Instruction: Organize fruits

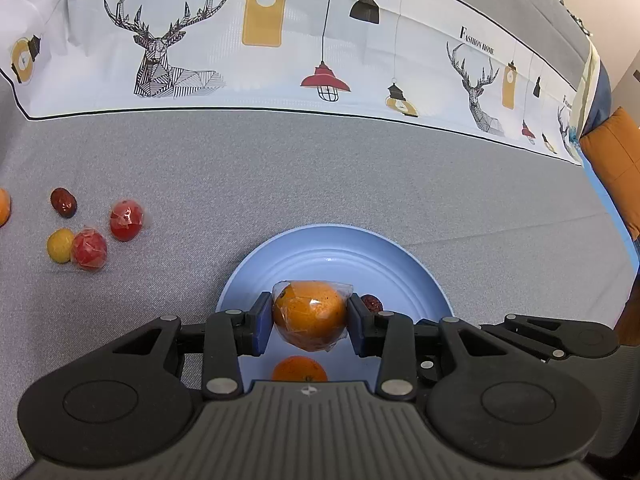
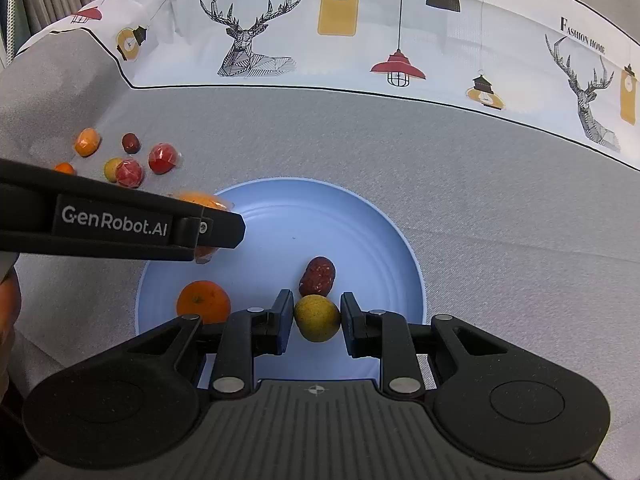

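My left gripper (image 1: 310, 318) is shut on a plastic-wrapped orange (image 1: 310, 314) and holds it above the blue plate (image 1: 340, 256). An unwrapped orange (image 1: 300, 369) lies on the plate below it, and a dark red date (image 1: 372, 303) lies to its right. In the right wrist view my right gripper (image 2: 316, 320) is over the plate (image 2: 360, 240), its pads on both sides of a yellow fruit (image 2: 317, 318); slight gaps show. The date (image 2: 318, 276) lies just beyond it and the orange (image 2: 203, 301) to the left. The left gripper (image 2: 216, 228) crosses in from the left with the wrapped orange (image 2: 202, 200).
Loose fruit lies on the grey cloth to the left: two wrapped red fruits (image 1: 126, 220) (image 1: 89, 249), a yellow fruit (image 1: 60, 245), a date (image 1: 63, 202) and an orange one (image 2: 87, 142). A printed white cloth (image 1: 280, 40) lines the far side.
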`<control>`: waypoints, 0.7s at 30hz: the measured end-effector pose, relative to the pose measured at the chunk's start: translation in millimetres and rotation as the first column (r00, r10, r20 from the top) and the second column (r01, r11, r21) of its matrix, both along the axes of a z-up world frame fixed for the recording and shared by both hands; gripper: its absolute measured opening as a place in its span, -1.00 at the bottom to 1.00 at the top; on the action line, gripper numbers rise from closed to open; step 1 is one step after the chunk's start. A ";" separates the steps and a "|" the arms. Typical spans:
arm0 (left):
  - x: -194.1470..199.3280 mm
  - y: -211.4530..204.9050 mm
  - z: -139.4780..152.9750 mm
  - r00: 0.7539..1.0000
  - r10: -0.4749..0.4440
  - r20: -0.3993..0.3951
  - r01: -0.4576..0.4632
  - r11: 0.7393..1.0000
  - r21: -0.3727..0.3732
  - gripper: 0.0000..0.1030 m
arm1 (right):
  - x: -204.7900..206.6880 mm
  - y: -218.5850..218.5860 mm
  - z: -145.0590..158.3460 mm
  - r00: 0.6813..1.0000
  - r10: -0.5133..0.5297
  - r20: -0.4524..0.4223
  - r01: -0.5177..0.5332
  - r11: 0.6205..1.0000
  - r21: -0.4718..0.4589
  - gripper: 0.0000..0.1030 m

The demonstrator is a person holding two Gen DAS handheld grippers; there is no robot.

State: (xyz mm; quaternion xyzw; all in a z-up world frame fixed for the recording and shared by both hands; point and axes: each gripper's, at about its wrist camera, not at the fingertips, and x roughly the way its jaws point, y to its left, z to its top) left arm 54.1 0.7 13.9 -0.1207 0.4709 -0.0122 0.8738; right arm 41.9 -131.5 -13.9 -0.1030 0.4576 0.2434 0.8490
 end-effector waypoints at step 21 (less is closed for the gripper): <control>0.1 -1.7 0.1 1.000 -0.004 0.001 0.004 1.000 0.001 -0.18 | 0.0 1.0 0.3 1.000 0.007 -0.006 -0.007 1.000 -0.004 -0.48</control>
